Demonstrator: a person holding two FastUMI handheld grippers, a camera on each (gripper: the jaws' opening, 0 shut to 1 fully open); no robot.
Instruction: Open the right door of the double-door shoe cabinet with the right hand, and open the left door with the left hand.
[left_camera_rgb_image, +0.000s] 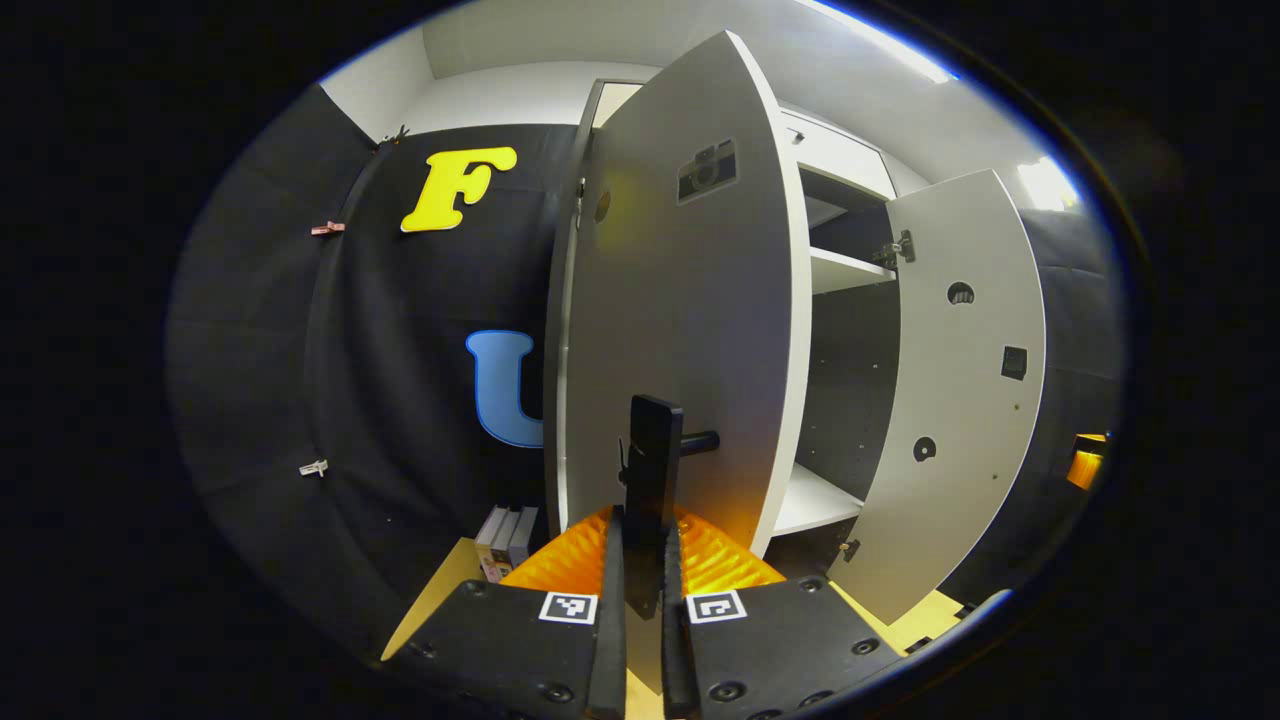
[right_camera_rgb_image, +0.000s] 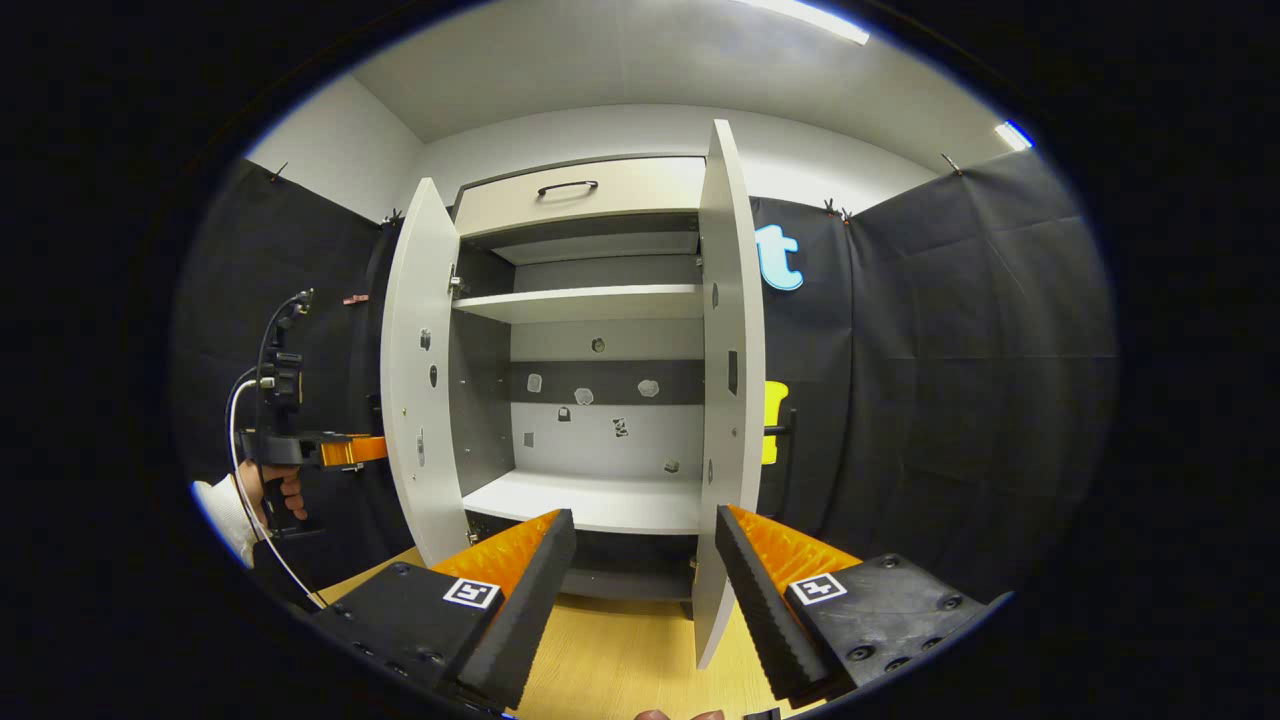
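Both doors stand swung out. My left gripper pinches the left door's black bar handle, a rigid, slim hold; the panel looks light and stiff on its hinges. My right gripper is spread, clear of the right door.

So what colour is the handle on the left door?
Black. The left door's handle shows best in the left gripper view, clamped between the left gripper.
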